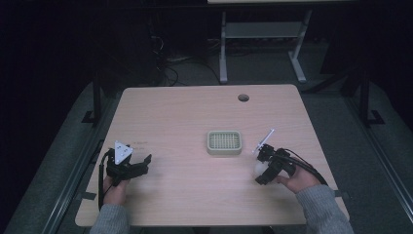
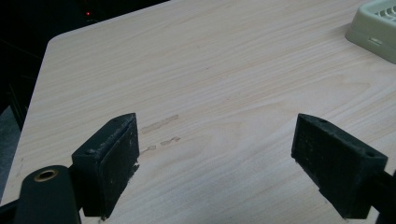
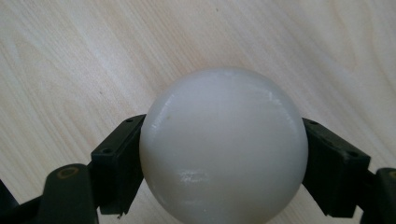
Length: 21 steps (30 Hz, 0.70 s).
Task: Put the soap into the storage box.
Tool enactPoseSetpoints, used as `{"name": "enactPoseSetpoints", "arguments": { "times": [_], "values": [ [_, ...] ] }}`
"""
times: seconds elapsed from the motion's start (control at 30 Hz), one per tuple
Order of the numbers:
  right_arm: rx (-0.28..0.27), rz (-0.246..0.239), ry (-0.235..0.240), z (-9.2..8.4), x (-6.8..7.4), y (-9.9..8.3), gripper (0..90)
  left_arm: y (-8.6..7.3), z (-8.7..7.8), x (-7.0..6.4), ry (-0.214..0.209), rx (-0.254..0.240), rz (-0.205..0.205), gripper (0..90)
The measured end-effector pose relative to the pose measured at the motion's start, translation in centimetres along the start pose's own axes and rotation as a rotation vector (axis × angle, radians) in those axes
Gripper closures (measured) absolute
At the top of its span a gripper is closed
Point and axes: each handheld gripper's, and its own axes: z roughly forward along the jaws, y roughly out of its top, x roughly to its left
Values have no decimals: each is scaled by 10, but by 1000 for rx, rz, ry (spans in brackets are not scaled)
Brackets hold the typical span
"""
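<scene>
white ball [image 3: 223, 147]: smooth, glossy sphere, held between the jaws of the right gripper [image 3: 223, 154], which are clamped on its two sides around the widest part. seen in the high view at the right front of the counter [image 1: 185, 117], ball [image 1: 256, 168] low over the wood or resting on it; cannot tell which. slotted tray [image 1: 224, 142], pale green, sits near the counter's middle, just left of and beyond the ball, apart from it.

left gripper [image 2: 215, 154]: jaws wide apart, nothing between them, bare wood below. it rests at the left front of the counter [image 1: 127, 165], well apart from the ball. corner of the tray visible at the upper right of the left gripper view [image 2: 373, 30].

risks, judged from this:
- flat pads on a curved, slick surface: contact is small. if the grip sits off the equator, the ball may squirt out forward or upward when squeezed or tilted.
- once free, a sphere rolls; the right edge of the counter is near.
- if set on the tray, release too high could bounce it off the slats.
- left gripper too far away to catch.
</scene>
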Motion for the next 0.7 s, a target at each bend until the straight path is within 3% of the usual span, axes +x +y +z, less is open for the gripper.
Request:
{"name": "enactPoseSetpoints", "arguments": {
  "times": [0.7],
  "values": [
    [-17,-4,7,-15,-7,15,220,0,0,1,1,-2,4,149]
  ]
}}
